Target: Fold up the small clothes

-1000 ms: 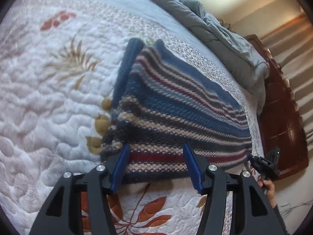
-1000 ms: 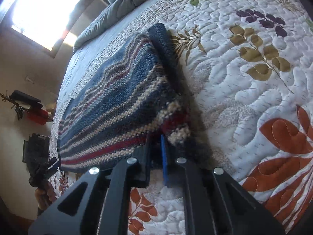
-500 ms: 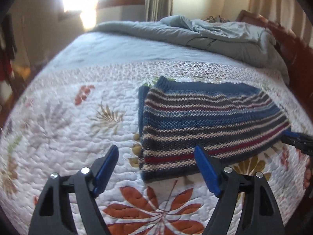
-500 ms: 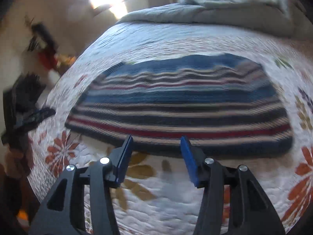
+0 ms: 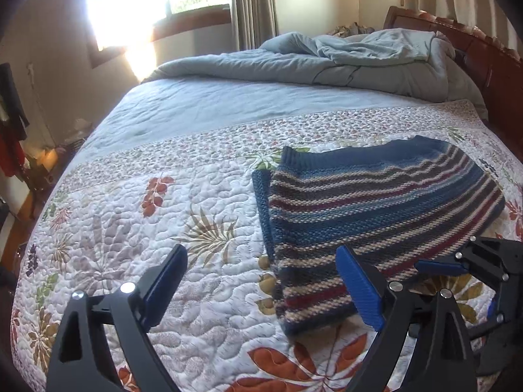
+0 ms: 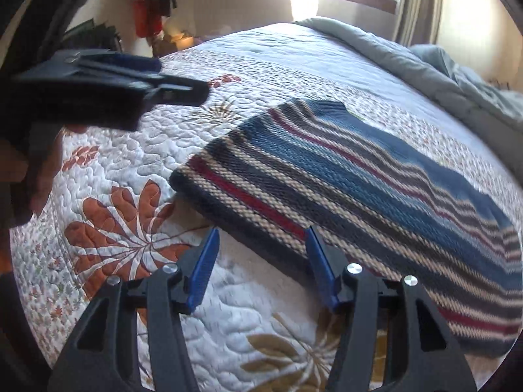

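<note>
Left wrist view: left gripper angled down over the quilt, jaws spread wide and just been opening further, nothing between them; its right pad overlaps the near edge of the striped knit sweater in frame, contact not clear. Sweater sits folded flat, right of centre, navy ribbed hem at its top, a blue knit strip along its left edge. Right gripper pokes in from lower right, seen side-on. This view alone shows the rumpled grey duvet across the top with the wooden headboard at upper right. Right wrist view: right gripper tilted down at the sweater's near edge, jaws released, partly apart, just been opening, only the sweater's edge and quilt behind the gap. Only here: the left gripper from the side at upper left, blurred, with a hand on its grip. Stripes are navy, blue, cream, dark red, running diagonally to lower right.
</note>
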Action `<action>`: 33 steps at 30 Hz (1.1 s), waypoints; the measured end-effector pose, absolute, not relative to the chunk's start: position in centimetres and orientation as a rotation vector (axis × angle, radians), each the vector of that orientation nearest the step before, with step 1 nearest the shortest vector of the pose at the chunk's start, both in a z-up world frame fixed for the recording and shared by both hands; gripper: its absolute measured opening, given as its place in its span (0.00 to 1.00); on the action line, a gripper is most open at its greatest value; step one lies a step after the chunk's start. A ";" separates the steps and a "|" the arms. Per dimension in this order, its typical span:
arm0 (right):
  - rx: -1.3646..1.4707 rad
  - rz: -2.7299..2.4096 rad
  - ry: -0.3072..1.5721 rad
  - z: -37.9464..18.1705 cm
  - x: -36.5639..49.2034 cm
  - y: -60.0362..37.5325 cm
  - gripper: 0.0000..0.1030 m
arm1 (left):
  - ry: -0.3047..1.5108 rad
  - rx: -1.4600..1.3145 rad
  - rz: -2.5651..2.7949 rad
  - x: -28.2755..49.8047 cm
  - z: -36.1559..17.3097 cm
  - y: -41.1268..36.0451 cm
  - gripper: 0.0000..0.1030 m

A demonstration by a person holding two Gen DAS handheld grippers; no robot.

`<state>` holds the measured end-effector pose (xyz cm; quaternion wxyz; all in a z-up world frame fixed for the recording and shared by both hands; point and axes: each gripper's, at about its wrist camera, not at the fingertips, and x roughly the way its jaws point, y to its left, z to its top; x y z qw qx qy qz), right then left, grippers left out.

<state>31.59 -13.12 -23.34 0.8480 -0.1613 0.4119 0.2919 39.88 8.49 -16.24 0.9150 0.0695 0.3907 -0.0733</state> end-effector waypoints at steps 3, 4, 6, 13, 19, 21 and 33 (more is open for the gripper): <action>-0.383 0.624 0.848 -23.7 31.2 -11.9 0.53 | 0.825 0.160 -0.140 41.1 -16.8 8.8 0.90; -0.390 0.624 0.839 -23.6 31.1 -11.8 0.53 | 0.829 0.170 -0.131 41.4 -16.9 8.8 0.90; -0.402 0.629 0.824 -23.6 30.7 -11.5 0.54 | 0.830 0.182 -0.118 41.8 -17.0 8.8 0.90; -0.388 0.632 0.807 -22.9 29.9 -11.9 0.55 | 0.847 0.217 -0.088 42.4 -17.1 9.0 0.90; -0.371 0.616 0.822 -23.0 29.2 -13.0 0.58 | 0.867 0.244 -0.081 42.5 -17.3 9.0 0.90; -0.375 0.610 0.829 -23.3 29.0 -13.1 0.58 | 0.889 0.214 -0.105 43.0 -17.4 9.2 0.91; -0.664 0.508 0.733 -25.3 28.5 -9.6 0.62 | 1.237 -0.460 -0.524 55.5 -23.8 14.0 0.91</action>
